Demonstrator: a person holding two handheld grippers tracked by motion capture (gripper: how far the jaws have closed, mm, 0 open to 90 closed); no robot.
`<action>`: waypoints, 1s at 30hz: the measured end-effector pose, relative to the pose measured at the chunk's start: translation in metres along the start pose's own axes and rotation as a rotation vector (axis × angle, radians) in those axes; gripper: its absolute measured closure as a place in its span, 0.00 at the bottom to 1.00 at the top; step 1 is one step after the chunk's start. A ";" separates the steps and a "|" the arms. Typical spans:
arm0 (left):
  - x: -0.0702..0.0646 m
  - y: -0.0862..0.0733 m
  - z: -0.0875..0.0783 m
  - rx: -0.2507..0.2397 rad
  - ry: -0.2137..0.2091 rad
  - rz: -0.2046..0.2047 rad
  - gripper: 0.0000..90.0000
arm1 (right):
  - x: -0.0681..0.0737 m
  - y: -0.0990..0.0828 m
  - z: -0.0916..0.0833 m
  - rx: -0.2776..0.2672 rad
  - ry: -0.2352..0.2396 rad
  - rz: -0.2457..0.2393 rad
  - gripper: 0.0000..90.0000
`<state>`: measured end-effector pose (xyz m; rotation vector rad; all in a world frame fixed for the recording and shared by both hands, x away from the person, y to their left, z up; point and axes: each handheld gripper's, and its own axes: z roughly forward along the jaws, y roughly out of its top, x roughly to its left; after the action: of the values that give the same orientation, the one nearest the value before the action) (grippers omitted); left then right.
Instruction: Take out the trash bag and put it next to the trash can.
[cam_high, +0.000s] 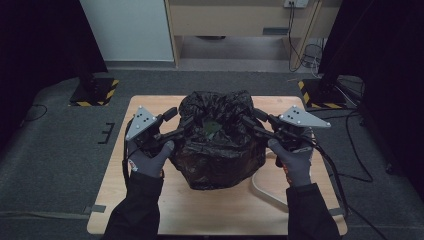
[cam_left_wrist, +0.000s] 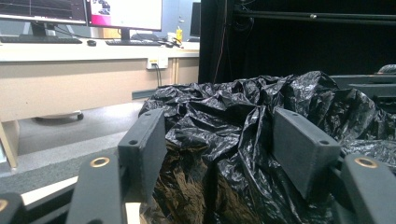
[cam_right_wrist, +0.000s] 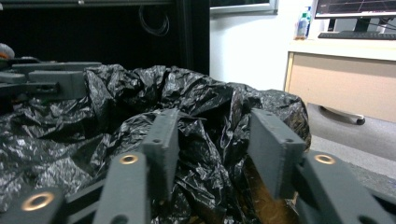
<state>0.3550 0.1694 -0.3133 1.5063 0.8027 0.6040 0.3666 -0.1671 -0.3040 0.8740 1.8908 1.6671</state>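
High view – both grippers, left gripper (cam_high: 181, 122) and right gripper (cam_high: 253, 121), are sitting jaws apart, straddling the black bag's (cam_high: 220, 150) rim folds without pinching.

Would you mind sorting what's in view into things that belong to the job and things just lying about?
In the job:
black plastic bag
left hand-held gripper
right hand-held gripper

Lying about:
white cable
monitors
keyboard
bottles

Dim overhead view; soft, blurred near foreground
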 end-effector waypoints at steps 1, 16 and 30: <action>0.000 0.000 0.000 0.003 0.000 0.001 0.42 | 0.000 0.000 0.000 0.002 -0.001 -0.003 0.64; -0.003 0.001 0.001 0.020 -0.020 0.003 0.67 | 0.001 0.001 -0.002 -0.009 -0.055 -0.028 0.86; -0.008 0.007 -0.010 -0.025 -0.022 0.014 0.90 | 0.005 0.007 0.000 -0.063 -0.010 -0.014 0.97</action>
<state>0.3433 0.1699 -0.3049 1.4945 0.7652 0.6049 0.3641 -0.1635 -0.2966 0.8408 1.8236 1.7008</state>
